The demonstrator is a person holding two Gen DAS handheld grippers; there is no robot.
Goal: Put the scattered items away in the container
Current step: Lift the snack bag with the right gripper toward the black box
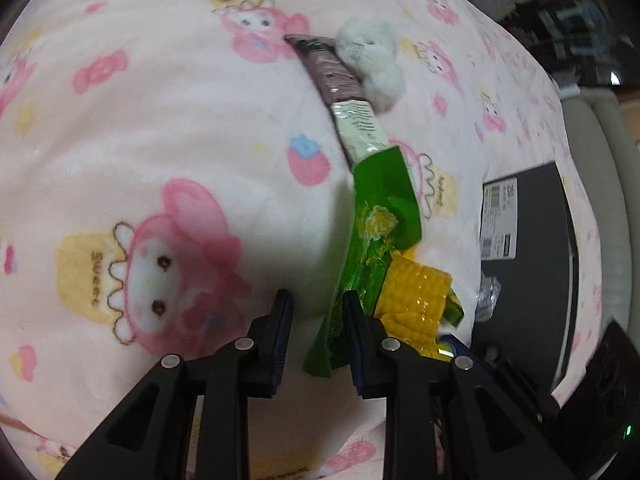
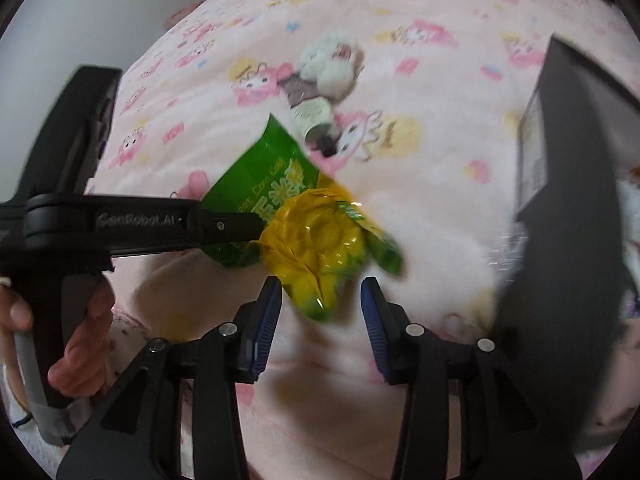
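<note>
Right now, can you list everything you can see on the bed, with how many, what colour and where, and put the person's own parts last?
corn packet: one, green wrapper with yellow corn, on the blanket just ahead of both claws
tube: one, brown and pale cream, beyond the corn packet
plush toy: one, white and fluffy, touching the tube's far end
container: one, dark grey with a white label, at the right edge of the bed
blanket: one, pink with cartoon print, under everything
left claw: one, black, open, one finger against the packet's edge
right claw: one, black with blue pads, open, the packet's near end between them
hand: one, holding the left claw's handle
</note>
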